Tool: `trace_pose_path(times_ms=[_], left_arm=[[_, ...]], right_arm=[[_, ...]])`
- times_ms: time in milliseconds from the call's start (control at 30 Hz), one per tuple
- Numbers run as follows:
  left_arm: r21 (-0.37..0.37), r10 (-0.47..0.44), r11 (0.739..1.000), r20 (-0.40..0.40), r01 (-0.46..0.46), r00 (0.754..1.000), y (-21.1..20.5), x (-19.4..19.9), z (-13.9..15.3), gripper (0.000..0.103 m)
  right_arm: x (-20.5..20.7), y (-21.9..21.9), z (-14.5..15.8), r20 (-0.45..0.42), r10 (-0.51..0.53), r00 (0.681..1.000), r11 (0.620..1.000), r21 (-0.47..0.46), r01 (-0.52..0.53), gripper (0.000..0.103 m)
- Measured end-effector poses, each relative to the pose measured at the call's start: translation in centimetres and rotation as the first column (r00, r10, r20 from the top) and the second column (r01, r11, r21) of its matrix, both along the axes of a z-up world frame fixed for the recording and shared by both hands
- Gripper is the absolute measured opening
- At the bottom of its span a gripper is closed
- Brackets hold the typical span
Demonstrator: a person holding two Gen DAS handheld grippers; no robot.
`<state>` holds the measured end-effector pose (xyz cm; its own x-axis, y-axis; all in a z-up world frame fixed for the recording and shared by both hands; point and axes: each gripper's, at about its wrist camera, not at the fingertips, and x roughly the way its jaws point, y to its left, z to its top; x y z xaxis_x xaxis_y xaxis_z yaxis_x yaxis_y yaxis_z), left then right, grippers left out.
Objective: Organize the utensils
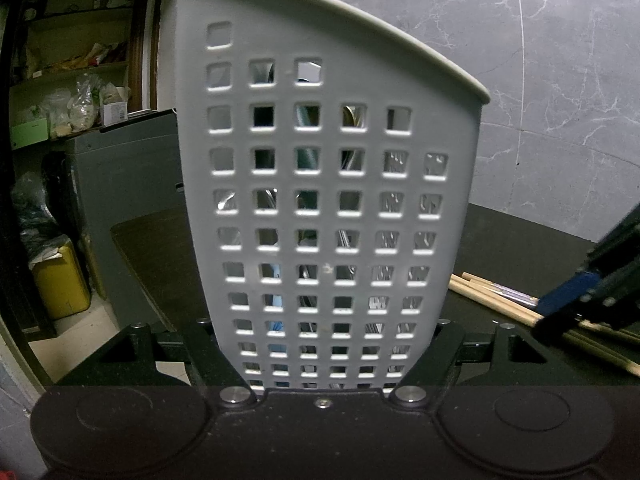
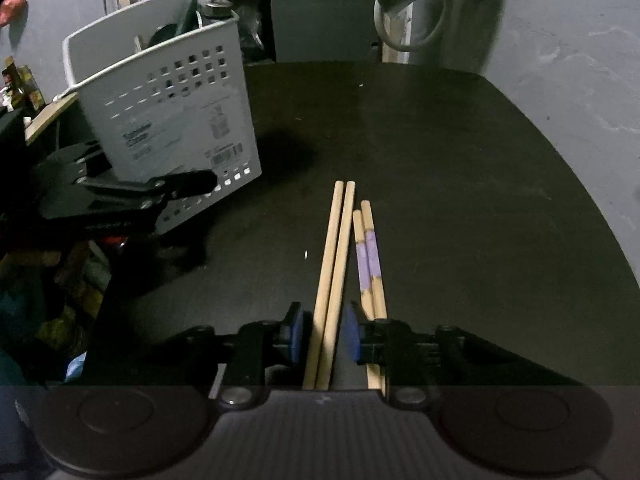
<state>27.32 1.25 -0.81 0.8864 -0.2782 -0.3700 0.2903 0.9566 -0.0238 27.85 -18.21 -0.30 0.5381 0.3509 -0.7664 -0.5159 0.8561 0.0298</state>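
My left gripper (image 1: 322, 360) is shut on a white perforated basket (image 1: 320, 200), one finger pressed against each side of its base. Utensils show dimly through its holes. In the right wrist view the basket (image 2: 172, 120) stands tilted at the table's left edge, with the left gripper (image 2: 120, 192) clamped low on it. Dark utensils stick out of its top. A plain pair of wooden chopsticks (image 2: 332, 264) lies on the black table (image 2: 440, 160). My right gripper (image 2: 324, 334) is open, its blue pads either side of that pair with narrow gaps. A purple-banded pair (image 2: 370, 256) lies just right of it.
Beyond the table's left edge lies floor clutter (image 2: 60, 300). The left wrist view shows a grey cabinet (image 1: 120, 200), a yellow container (image 1: 60, 280) and shelves with bags behind. A marbled grey wall (image 1: 540, 80) backs the table. A mottled bundle with a white loop (image 2: 400, 20) hangs at the far end.
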Motion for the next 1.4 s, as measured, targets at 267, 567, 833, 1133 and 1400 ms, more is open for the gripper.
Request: trace_pose_path(times_ms=[267,567,833,1133,1400], left_arm=[[0.000,0.000,1.000,0.000,0.000,1.000,0.0,0.0,0.0,0.075],[0.000,-0.001,1.000,0.000,0.001,1.000,0.0,0.0,0.0,0.075],[-0.007,0.001,1.000,0.000,-0.001,1.000,0.2,0.2,-0.2,0.075],[-0.010,0.000,1.000,0.001,0.000,1.000,0.2,0.3,-0.6,0.075],[-0.007,0.000,1.000,0.002,0.000,1.000,0.2,0.3,-0.6,0.075]], right_arm=[[3.1,1.6,0.2,-0.014,0.009,1.000,1.000,-0.017,-0.009,0.026],[4.6,2.9,0.8,-0.057,0.011,0.998,0.997,-0.070,-0.015,0.026],[5.3,3.1,1.1,-0.081,-0.002,0.997,0.998,-0.070,-0.004,0.015],[5.9,2.0,1.4,-0.115,-0.006,0.993,1.000,0.009,0.007,0.013],[4.5,-0.6,1.5,-0.059,-0.029,0.998,0.989,0.143,0.037,0.014]])
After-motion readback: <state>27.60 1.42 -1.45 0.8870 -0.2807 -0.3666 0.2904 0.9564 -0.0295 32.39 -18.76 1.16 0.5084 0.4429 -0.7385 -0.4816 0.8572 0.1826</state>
